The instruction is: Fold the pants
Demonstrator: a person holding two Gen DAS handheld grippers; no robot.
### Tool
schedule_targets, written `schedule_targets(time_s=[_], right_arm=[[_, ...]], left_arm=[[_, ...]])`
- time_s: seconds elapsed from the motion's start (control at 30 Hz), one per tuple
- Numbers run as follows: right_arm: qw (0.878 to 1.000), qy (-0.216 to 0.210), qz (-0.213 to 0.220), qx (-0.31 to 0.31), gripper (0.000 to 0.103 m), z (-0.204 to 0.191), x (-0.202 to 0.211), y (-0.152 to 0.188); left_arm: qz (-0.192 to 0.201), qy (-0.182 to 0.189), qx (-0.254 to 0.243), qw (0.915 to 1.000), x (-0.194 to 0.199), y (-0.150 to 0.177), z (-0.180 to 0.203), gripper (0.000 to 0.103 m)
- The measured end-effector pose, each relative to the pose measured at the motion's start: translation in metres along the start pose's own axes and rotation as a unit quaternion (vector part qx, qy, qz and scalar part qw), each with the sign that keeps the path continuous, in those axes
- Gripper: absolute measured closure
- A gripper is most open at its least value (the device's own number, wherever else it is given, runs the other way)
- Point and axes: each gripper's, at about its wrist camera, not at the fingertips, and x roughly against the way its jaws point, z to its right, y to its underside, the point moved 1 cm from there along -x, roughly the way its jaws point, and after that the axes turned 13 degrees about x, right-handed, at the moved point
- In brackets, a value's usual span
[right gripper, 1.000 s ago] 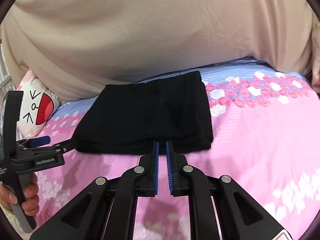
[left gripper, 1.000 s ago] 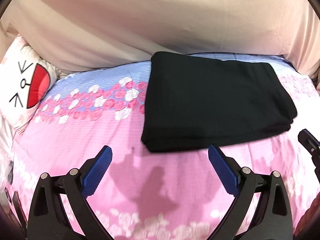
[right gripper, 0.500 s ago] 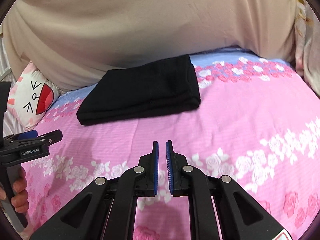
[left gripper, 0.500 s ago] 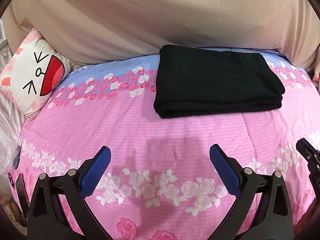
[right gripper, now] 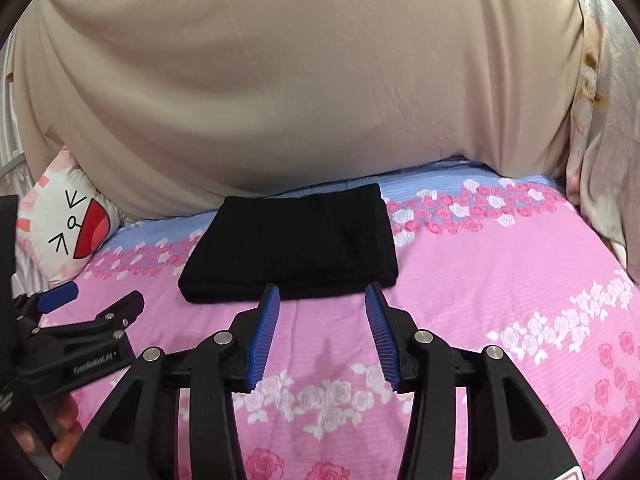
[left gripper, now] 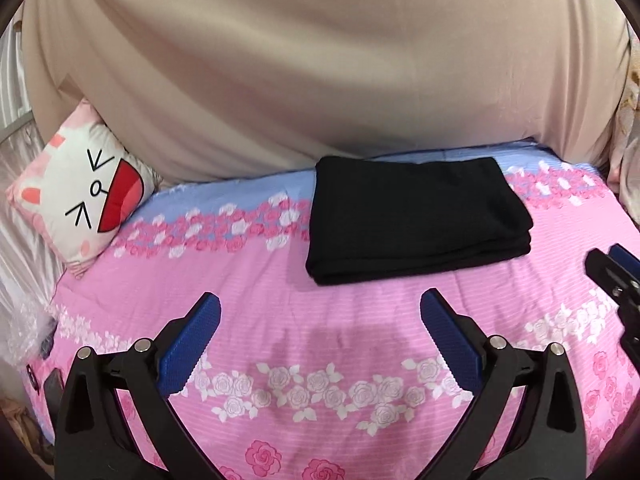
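Note:
The black pants (left gripper: 412,216) lie folded into a flat rectangle on the pink floral bedsheet (left gripper: 320,340), toward the far side of the bed; they also show in the right wrist view (right gripper: 296,240). My left gripper (left gripper: 320,308) is open and empty, held above the sheet well short of the pants. My right gripper (right gripper: 322,300) is open and empty, just short of the pants' near edge. The left gripper also shows at the left edge of the right wrist view (right gripper: 92,304), and the right gripper at the right edge of the left wrist view (left gripper: 612,268).
A white cartoon-face pillow (left gripper: 80,196) leans at the far left of the bed. A beige cloth (left gripper: 320,72) hangs behind the bed. A pale patterned curtain (right gripper: 604,120) hangs at the right. Crinkled plastic (left gripper: 24,328) sits at the left edge.
Both grippers have drawn back from the folded pants. The right gripper has gone from shut to open. The left gripper stays open.

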Motion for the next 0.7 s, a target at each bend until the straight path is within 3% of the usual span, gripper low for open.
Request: schedule_targets(time_s=[0.1, 0.4, 0.7], right_arm=[[1.0, -0.005, -0.008, -0.004, 0.058, -0.002, -0.005, 0.001], [1.0, 0.008, -0.029, 0.009, 0.056, -0.015, -0.014, 0.008], [0.999, 0.008, -0.035, 0.015, 0.055, -0.016, -0.019, 0.009]], left_arm=[[0.005, 0.0, -0.005, 1.0, 0.003, 0.001, 0.003, 0.005], [-0.026, 0.046, 0.008, 0.9986, -0.001, 0.007, 0.005, 0.005], [-0.035, 0.046, 0.006, 0.9983, -0.005, 0.012, 0.006, 0.005]])
